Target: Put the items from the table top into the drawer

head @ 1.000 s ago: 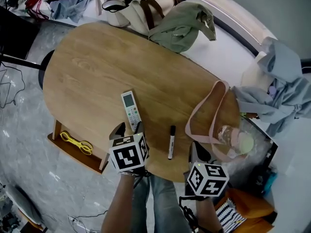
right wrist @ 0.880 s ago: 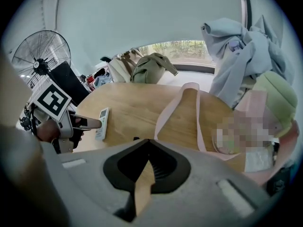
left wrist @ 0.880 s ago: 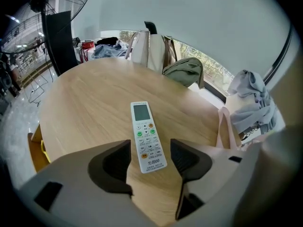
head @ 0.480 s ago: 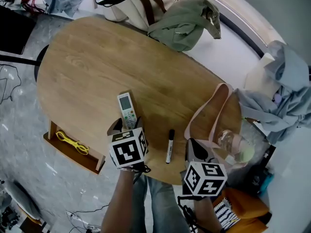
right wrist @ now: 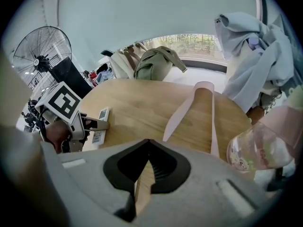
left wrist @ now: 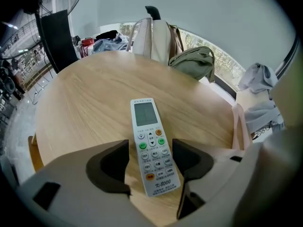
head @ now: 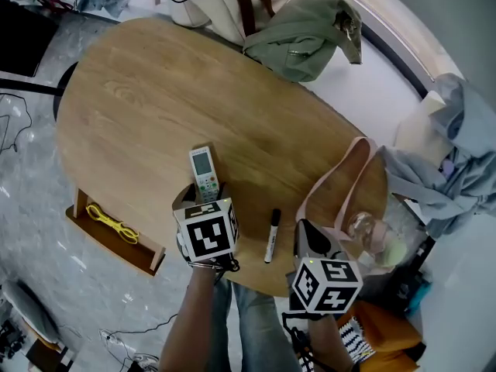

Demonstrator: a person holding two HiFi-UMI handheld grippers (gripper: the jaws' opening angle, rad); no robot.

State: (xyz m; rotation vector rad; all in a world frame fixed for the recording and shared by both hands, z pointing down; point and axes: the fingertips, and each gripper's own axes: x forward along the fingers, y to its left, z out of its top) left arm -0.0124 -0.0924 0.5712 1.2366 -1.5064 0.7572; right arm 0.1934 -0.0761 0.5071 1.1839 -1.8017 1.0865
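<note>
My left hand-held gripper (left wrist: 150,167) has just opened wide and straddles the remote's (left wrist: 145,113) near end on the table (left wrist: 85,98), no grip yet. I'd go lower, centre, then squeeze. Right hand-held gripper (right wrist: 143,174) closed, empty.

One worktop (head: 155,107). On it: one remote control (head: 204,173), one black marker (head: 272,235), one pink-handled bag (right wrist: 183,111). One drawer (head: 116,245), one yellow item (head: 108,223) inside. Two grippers: left gripper (left wrist: 150,162), right gripper (right wrist: 147,167).
</note>
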